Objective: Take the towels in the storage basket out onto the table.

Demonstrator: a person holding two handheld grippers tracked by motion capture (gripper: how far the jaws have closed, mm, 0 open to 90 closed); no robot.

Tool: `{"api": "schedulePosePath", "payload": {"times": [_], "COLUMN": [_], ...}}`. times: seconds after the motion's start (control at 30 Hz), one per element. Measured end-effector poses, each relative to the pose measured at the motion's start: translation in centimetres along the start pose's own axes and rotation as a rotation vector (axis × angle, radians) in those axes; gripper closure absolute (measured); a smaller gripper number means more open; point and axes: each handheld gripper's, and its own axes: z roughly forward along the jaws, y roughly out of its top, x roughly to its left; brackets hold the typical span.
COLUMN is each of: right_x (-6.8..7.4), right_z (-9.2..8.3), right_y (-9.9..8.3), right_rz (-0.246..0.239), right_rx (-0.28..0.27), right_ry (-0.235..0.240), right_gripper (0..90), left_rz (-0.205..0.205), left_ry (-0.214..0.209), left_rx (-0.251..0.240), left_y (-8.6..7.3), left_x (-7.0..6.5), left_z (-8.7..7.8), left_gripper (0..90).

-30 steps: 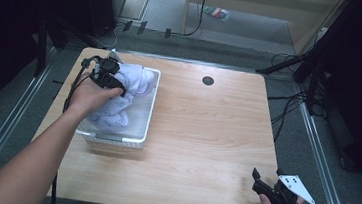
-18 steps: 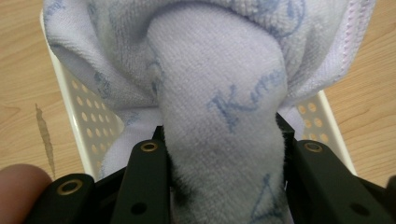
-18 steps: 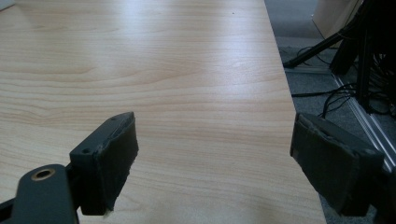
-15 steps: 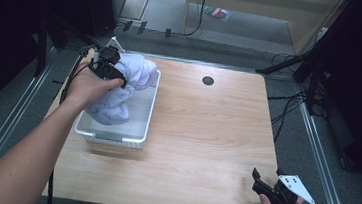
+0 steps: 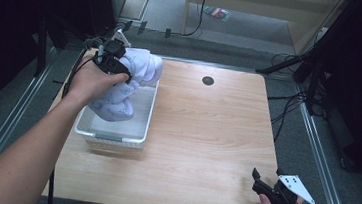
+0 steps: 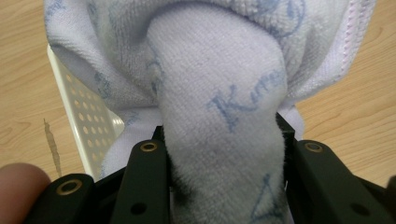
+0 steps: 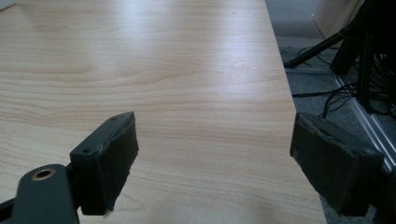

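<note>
Both jaws of my left gripper (image 5: 115, 64) clamp the pale lilac terry towel (image 5: 129, 84) above the white perforated plastic basket (image 5: 115, 137) — I would lift straight until its hanging end clears the rim — right gripper (image 5: 266, 186) idle, jaws apart.

The towel (image 5: 125, 84) is pale lavender with faint blue lettering and pink edge stitching; the basket (image 5: 115, 137) beneath it is white and perforated; the bench (image 5: 206, 134) is light woodgrain.

Soft overhead light brightens the wooden table (image 5: 206, 134) with a pale sheen at its far end while the surrounding floor sinks into near black, the close-up towel (image 6: 219, 93) looks slightly soft, and shadows stay faint.
</note>
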Motion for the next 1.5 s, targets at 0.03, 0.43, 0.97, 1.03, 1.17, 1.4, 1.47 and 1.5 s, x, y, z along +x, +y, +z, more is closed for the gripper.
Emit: {"api": "schedulePosePath", "payload": {"times": [0.03,0.43,0.97,1.03,1.17,1.4,1.47,1.5], "right_x": [0.0,0.0,0.0,0.0,0.0,0.0,0.0,0.0], "right_z": [0.0,0.0,0.0,0.0,0.0,0.0,0.0,0.0], "right_y": [0.0,0.0,0.0,0.0,0.0,0.0,0.0,0.0], "right_rz": [0.0,0.0,-0.003,-0.005,-0.004,-0.005,-0.004,-0.005], "right_rx": [0.0,0.001,0.003,0.002,0.001,0.001,-0.002,-0.003], "right_ry": [0.0,0.0,0.002,0.003,0.004,0.005,0.005,0.006], "right_gripper": [15.4,15.5,15.6,15.6,15.7,15.8,15.8,15.8], "left_rz": [0.002,0.049,0.06,0.065,0.065,0.099,0.106,0.107], "left_ry": [-0.001,0.013,-0.055,-0.062,-0.078,-0.098,-0.106,-0.111], "left_rx": [-0.001,-0.011,-0.013,-0.012,-0.009,0.005,0.008,0.01], "left_y": [0.1,1.3,3.4,3.7,4.2,5.0,5.2,5.3], "left_x": [-0.1,-2.2,-7.3,-8.0,-9.7,-12.4,-13.2,-13.6], "left_z": [-0.1,-0.4,0.9,1.1,1.5,2.4,2.6,2.7], "left_gripper": [63.0,62.7,62.0,61.9,61.8,61.7,61.7,61.6]}}
